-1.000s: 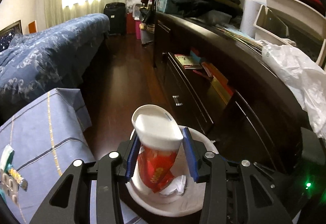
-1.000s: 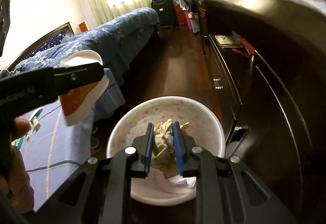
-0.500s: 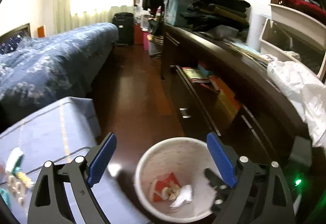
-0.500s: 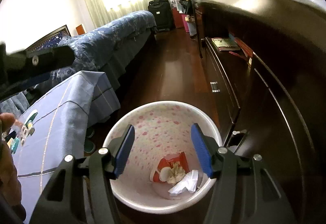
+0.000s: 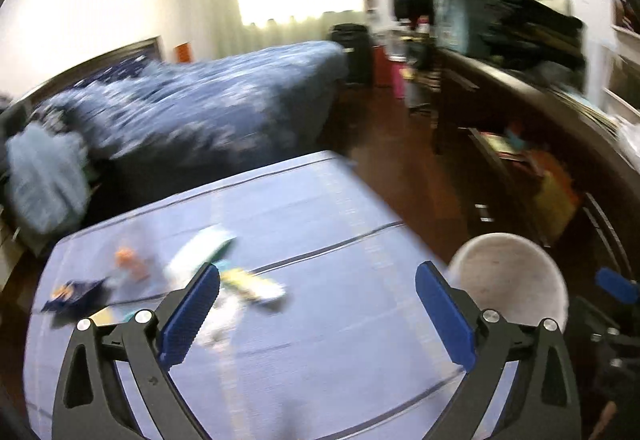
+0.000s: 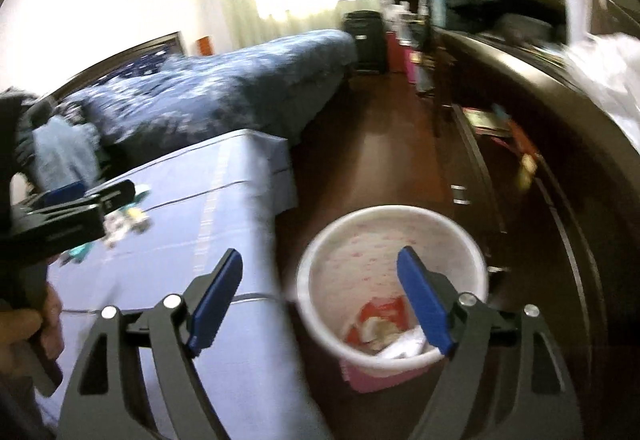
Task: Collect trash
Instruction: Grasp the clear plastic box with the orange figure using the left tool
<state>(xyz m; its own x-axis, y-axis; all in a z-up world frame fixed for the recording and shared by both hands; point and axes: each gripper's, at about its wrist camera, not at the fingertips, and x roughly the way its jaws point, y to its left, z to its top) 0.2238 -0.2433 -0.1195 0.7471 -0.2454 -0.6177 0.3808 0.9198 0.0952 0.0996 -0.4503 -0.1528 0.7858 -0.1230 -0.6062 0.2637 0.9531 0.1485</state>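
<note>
Both frames are blurred. The left tongs [image 5: 316, 314] gape wide and empty over the blue table [image 5: 340, 207], where wrappers [image 5: 240, 280] lie scattered. The right tongs [image 6: 320, 304] are also spread apart, holding nothing, above the white bin [image 6: 340, 264] on the floor; a red packet [image 6: 380, 314] and tissue [image 6: 404, 346] lie inside.
</note>
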